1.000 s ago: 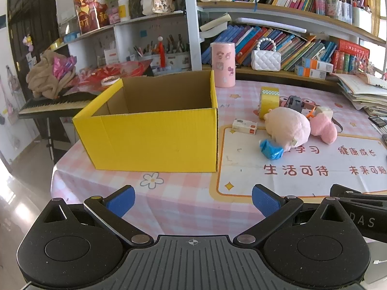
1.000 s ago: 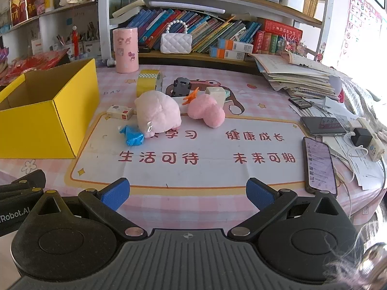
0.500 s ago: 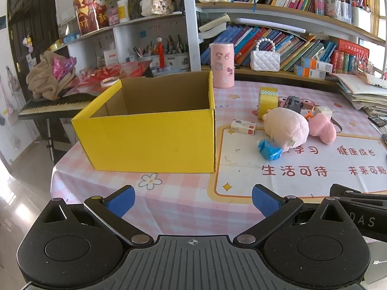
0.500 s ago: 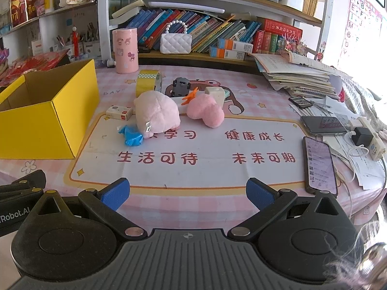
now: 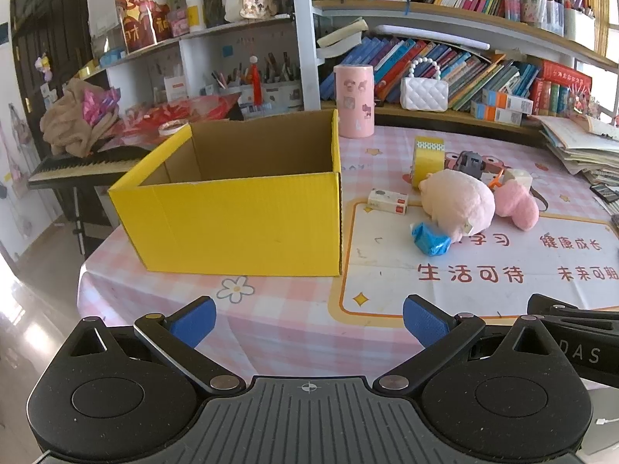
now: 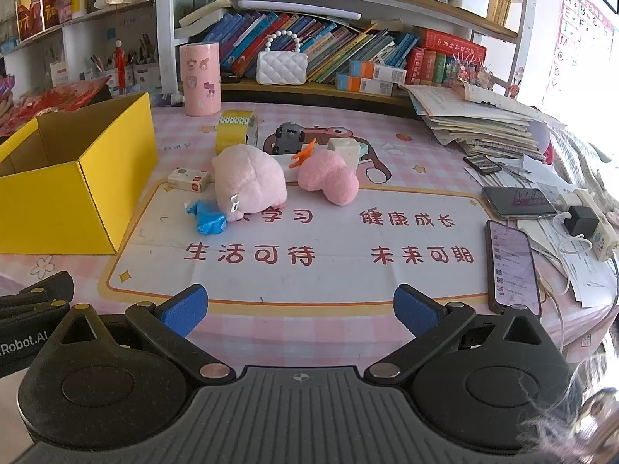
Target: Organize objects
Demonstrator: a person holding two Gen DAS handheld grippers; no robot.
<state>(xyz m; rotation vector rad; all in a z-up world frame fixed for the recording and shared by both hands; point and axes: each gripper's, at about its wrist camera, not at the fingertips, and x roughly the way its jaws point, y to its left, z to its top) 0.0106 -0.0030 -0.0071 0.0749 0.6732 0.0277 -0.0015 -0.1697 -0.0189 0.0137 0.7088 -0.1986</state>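
An open yellow cardboard box (image 5: 240,216) (image 6: 69,178) stands on the left of the pink checked table; what I see of its inside is bare. To its right lie a pale pink plush (image 5: 456,201) (image 6: 247,181), a smaller pink plush (image 5: 516,205) (image 6: 329,178), a blue wrapped item (image 5: 429,239) (image 6: 207,216), a small white-and-red box (image 5: 388,201) (image 6: 189,179), a yellow tape roll (image 5: 426,154) (image 6: 236,128) and a grey toy car (image 6: 288,138). My left gripper (image 5: 307,326) and right gripper (image 6: 300,311) are open and empty at the table's near edge.
A pink cylinder (image 5: 354,100) stands behind the box. Two phones (image 6: 512,266), a charger and a paper stack (image 6: 483,123) lie at the right. Bookshelves back the table; a keyboard (image 5: 77,164) stands off its left edge.
The left view has shifted slightly; the box and toys sit a little lower and more to the left. Both grippers stay open. No object has moved.
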